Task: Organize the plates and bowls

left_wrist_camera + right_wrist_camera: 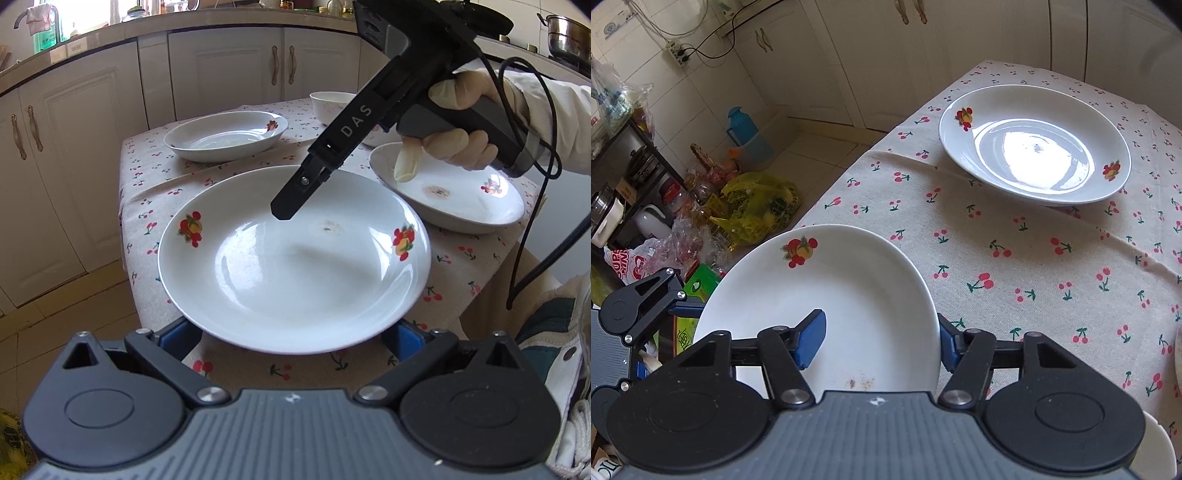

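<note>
the near plate [295, 266] juts over the desk [461, 266] edge. the right claw [882, 338] pinches its rim; the left claw [291, 336] sits half hidden beneath it, grip unclear.

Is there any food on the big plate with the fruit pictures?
No, the big plate is bare white inside, with only fruit decals on its rim and a faint smudge near the middle.

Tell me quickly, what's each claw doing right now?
Left claw: spread wide at the plate's edge, grip cannot be told.
Right claw: closed on the plate's rim.
</note>
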`<state>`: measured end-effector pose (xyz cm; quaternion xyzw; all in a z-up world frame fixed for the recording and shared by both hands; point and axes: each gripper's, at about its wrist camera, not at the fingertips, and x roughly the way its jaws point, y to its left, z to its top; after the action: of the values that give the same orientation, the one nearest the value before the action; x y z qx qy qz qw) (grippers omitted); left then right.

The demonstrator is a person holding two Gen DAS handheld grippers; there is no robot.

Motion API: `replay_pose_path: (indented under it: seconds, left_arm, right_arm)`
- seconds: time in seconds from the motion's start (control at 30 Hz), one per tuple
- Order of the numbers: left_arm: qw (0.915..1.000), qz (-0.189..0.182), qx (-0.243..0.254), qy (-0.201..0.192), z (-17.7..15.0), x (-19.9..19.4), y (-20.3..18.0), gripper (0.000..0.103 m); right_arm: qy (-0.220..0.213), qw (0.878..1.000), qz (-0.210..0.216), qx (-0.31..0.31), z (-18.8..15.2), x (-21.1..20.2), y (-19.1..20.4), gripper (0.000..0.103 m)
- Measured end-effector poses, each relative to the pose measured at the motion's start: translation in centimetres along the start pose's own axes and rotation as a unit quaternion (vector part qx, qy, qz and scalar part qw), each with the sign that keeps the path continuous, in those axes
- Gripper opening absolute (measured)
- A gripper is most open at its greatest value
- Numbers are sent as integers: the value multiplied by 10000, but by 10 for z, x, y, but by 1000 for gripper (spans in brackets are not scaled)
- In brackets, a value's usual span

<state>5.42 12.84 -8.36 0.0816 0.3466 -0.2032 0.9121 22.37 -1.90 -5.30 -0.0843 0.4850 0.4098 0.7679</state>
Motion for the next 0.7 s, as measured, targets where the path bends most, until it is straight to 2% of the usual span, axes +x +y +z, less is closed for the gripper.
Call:
replay_pose_path:
  seconds: [0.4, 0.7]
  left_arm:
    - [9992, 59, 332, -193, 26, 23, 17, 102]
    - [9991, -67, 388, -159, 34, 37, 22, 102]
  right_arm:
    - [-396, 9984, -308, 261, 18, -7, -25, 68]
    - [-433, 9973, -438, 402, 23, -2, -40, 68]
